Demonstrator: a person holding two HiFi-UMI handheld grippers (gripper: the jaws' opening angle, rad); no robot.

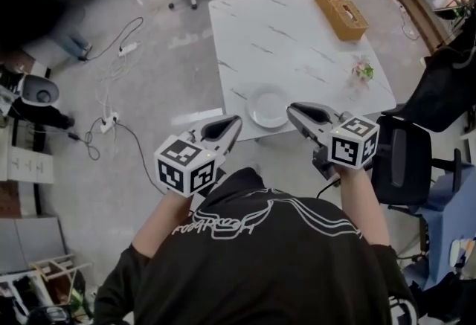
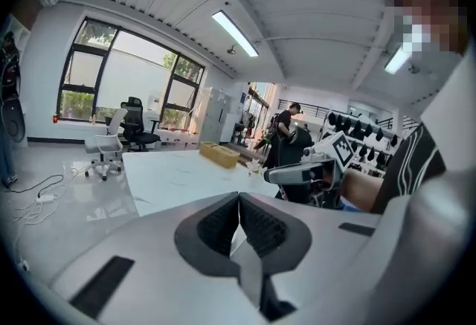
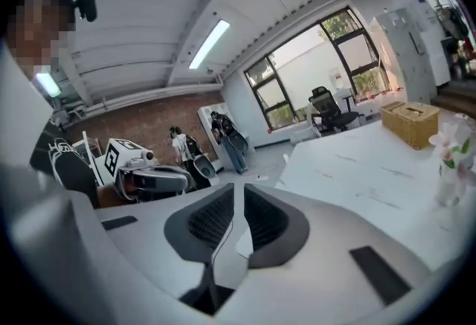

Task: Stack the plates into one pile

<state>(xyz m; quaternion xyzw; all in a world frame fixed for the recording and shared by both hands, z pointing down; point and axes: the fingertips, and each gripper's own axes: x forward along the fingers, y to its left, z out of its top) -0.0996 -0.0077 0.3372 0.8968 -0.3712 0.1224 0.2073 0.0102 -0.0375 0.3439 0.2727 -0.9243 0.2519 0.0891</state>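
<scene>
The white plate (image 1: 268, 105) lies at the near edge of the surface (image 1: 282, 41). It is probably ceramic: stiff, slick, fairly heavy and chippable, so pinch it at the rim. The left tongs (image 1: 233, 123) are closed and empty. The right tongs (image 1: 293, 112) are a sliver apart and empty.

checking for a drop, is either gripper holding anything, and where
Nothing is held: the left gripper and the right gripper both have nothing between their jaws.

How many plates (image 1: 266, 106) lie stacked on the table (image 1: 297, 48) is too small to tell.
</scene>
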